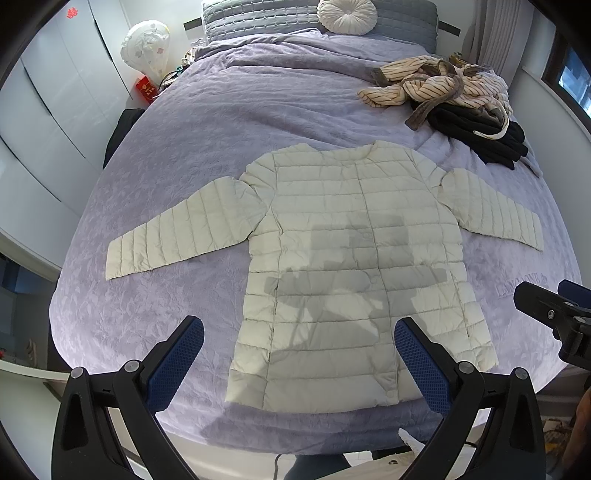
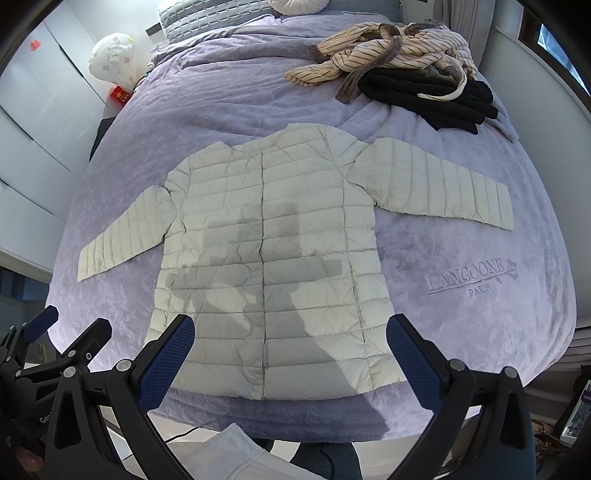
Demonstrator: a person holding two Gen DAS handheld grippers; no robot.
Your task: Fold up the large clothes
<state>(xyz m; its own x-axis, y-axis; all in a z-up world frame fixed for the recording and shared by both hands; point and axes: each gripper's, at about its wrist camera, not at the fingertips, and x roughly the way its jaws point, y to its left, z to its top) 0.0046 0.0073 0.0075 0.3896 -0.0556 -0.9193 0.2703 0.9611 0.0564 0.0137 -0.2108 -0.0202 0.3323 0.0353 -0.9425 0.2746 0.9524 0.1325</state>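
Quilted cream jacket point(image 1: 351, 251) lies flat on plush lavender bedspread point(image 1: 207, 122).

**Around the bed**

We see a lavender bedspread point(image 2: 461, 236) embossed with "LANCOONE PARIS". Toward its far right corner a striped cream garment point(image 1: 436, 86) lies heaped, partly over a black garment point(image 1: 480, 134). At the head we find a grey quilted pillow point(image 1: 258, 16) and a round white cushion point(image 1: 347, 15). Left of the bed stand white wardrobe doors point(image 1: 55, 110), with a white patterned bag point(image 1: 146, 46) and a red box point(image 1: 145, 88) nearby.
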